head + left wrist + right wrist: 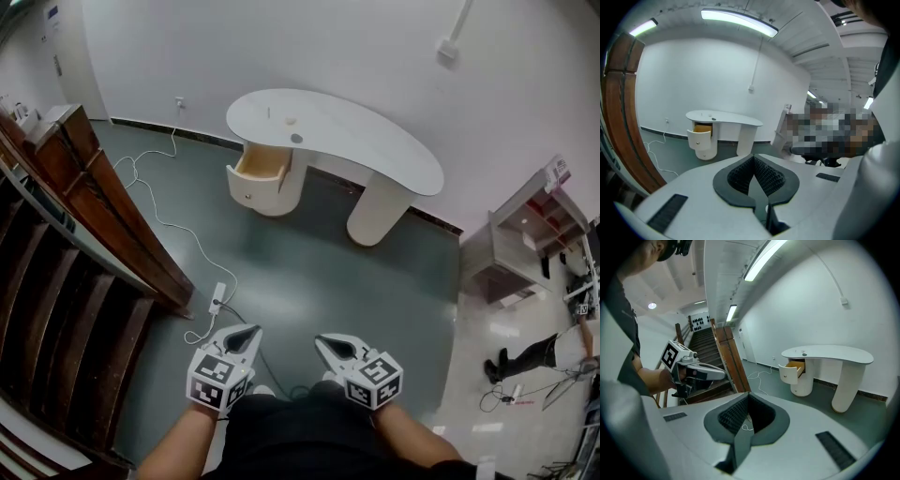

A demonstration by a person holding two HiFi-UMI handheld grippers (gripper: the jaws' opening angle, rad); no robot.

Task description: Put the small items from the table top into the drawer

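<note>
- Grippers first: the left gripper point(244, 336) and right gripper point(331, 343) are both sitting with jaws pressed together and nothing between them, held low in front of the person.
- The items point(296, 138) are lying on the table point(384, 155), above the drawer point(246, 184) end and well apart from both grippers. So the job is looking not yet begun.
- Tripping is looking like the main risk. A white cable point(178, 225) is snaking over the floor from a power strip point(217, 298) just ahead of the grippers, close to the way to the table. A caught foot could be yanking it.
- Coming in with jaws together would only be shoving the items. The top is looking smooth and hard, so they would probably be sliding off its curved edge.
- The items are tiny: one dark flat disc, one pale bit, one thin sliver. They're too small to say more. Flat little things like these are probably going to be fiddly to pinch off a hard surface.
- The drawer is showing a curved white front with a small knob and a bare-wood inside. It is standing open but partly under the overhanging top, so a drop from straight above could be missing it. A bump could also be pushing it shut.
- The table is white and kidney-shaped, on rounded pedestal legs. The jaw pads are black and finely ribbed, and the floor is a dull grey-green.
</note>
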